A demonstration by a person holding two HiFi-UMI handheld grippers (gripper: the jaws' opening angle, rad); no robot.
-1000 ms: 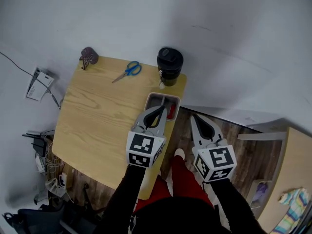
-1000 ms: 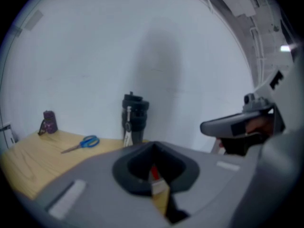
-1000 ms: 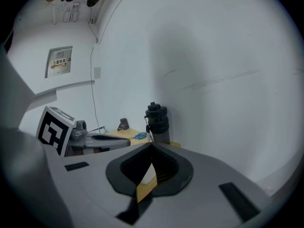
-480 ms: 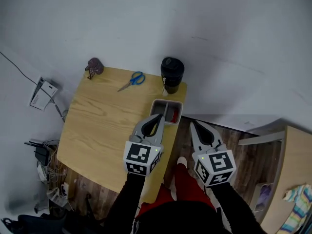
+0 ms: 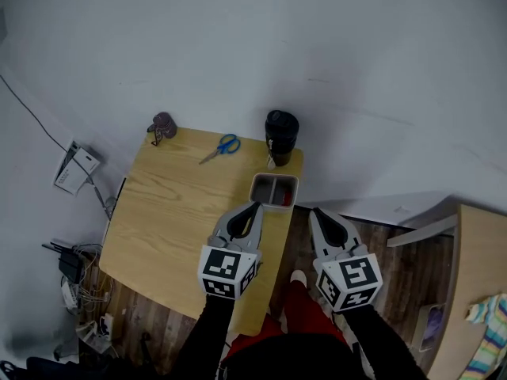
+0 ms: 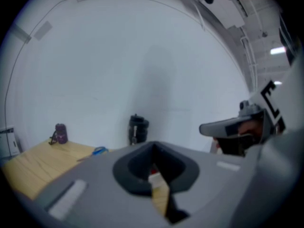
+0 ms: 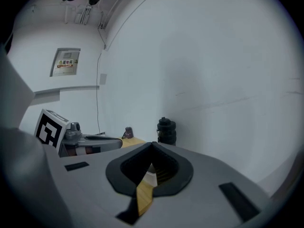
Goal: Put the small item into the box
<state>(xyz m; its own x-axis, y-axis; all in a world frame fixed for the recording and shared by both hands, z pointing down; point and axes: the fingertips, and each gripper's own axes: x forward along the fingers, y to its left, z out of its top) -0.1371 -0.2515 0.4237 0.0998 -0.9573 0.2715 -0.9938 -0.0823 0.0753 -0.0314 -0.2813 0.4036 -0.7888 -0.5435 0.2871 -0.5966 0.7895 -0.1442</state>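
We hold the left gripper [image 5: 254, 207] over the table [image 5: 170, 212] just short of the box [image 5: 274, 176], the right gripper [image 5: 314, 211] alongside, both jaws together, empty.

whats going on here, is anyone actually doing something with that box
A person holds a two-jaw gripper in each hand. The left gripper hangs over the wooden table, just short of the grey box; the right gripper is off the table's edge. Both are shut and empty, touching nothing. Something red lies in the box. The blue scissors and black cup sit at the far edge.
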